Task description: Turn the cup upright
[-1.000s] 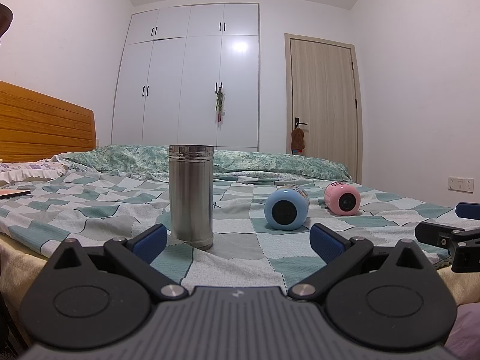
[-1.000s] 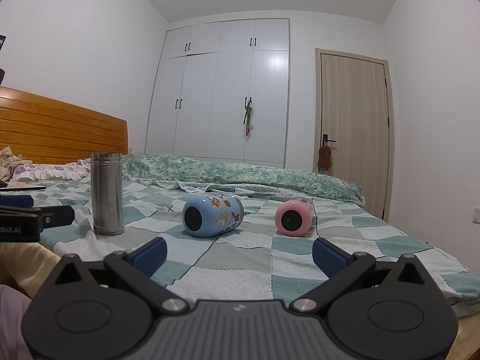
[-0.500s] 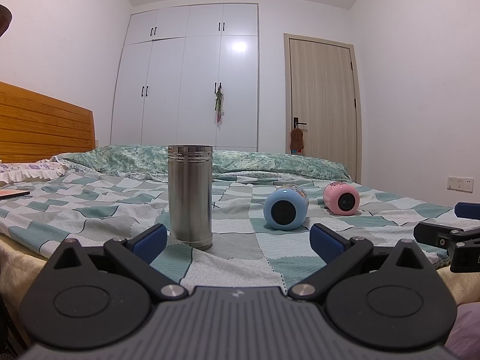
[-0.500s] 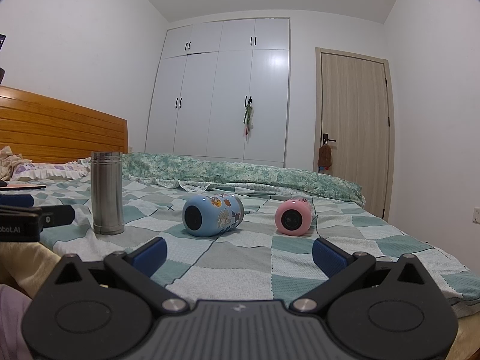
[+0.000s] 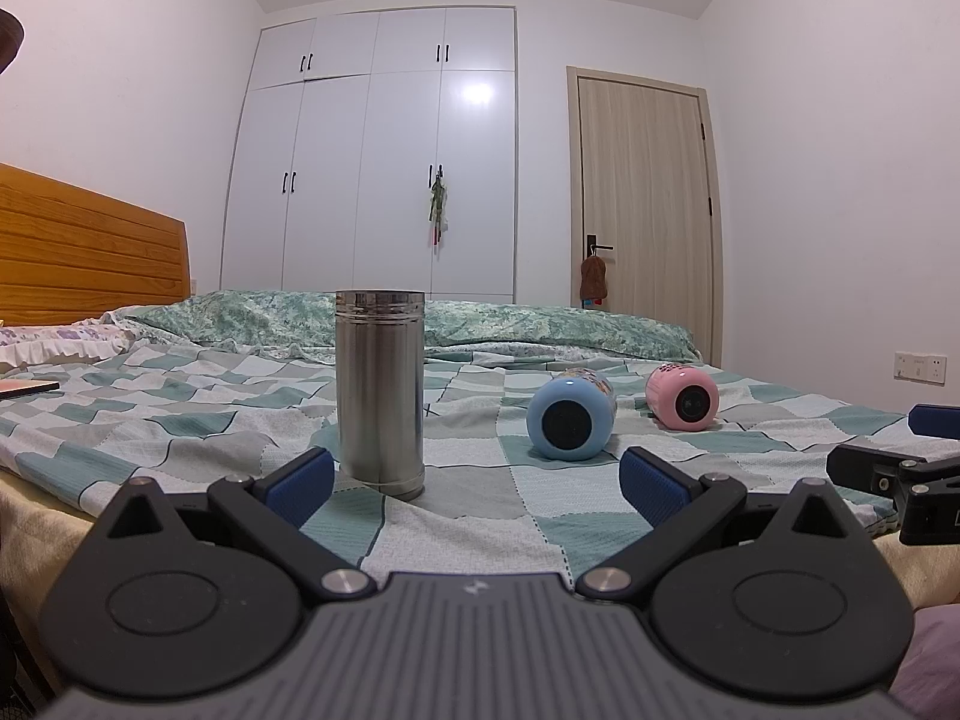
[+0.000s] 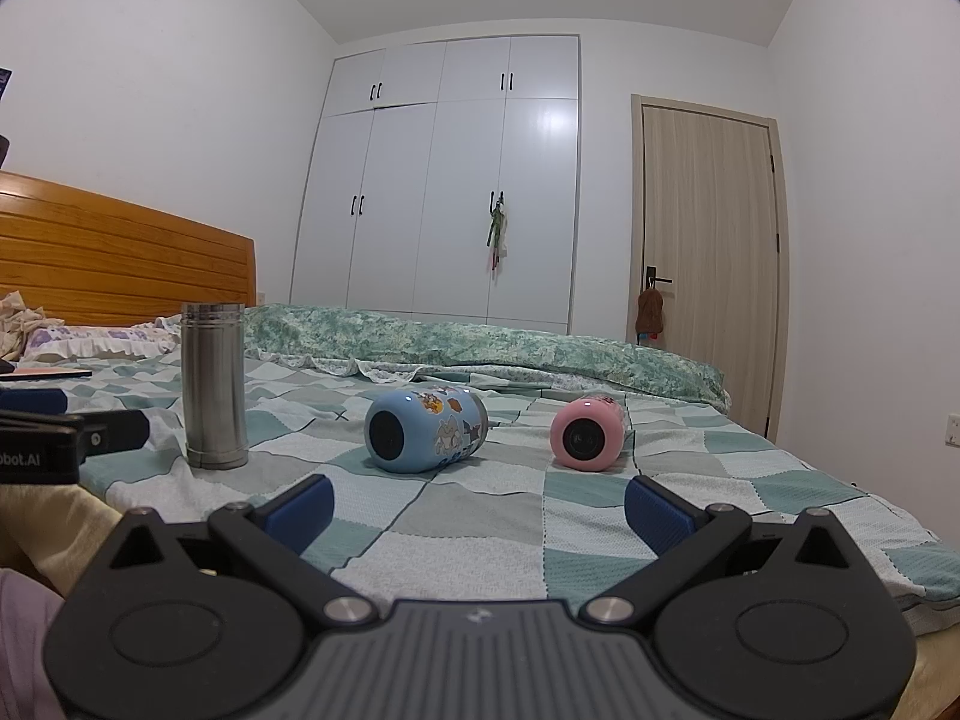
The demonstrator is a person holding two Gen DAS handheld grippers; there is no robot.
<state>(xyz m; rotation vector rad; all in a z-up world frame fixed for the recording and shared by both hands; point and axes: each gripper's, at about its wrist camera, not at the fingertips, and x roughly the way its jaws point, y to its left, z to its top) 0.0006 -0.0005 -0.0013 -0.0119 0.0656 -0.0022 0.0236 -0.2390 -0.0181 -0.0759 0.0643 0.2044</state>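
Observation:
A steel cup [image 5: 380, 396] [image 6: 214, 385] stands on end on the checked bedspread. A blue cup [image 5: 570, 417] [image 6: 425, 430] with cartoon stickers lies on its side, base towards me. A pink cup [image 5: 683, 398] [image 6: 590, 432] lies on its side to its right. My left gripper [image 5: 477, 486] is open and empty at the bed's near edge, short of the steel cup. My right gripper [image 6: 480, 507] is open and empty, short of the blue and pink cups. The right gripper shows at the left wrist view's right edge [image 5: 888, 474]; the left gripper shows at the right wrist view's left edge [image 6: 54, 432].
A rolled green quilt [image 6: 480, 348] lies across the far side of the bed. A wooden headboard [image 6: 120, 264] is at the left, with a flat book [image 5: 24, 387] near it. White wardrobes [image 5: 384, 168] and a door [image 5: 642, 210] stand behind.

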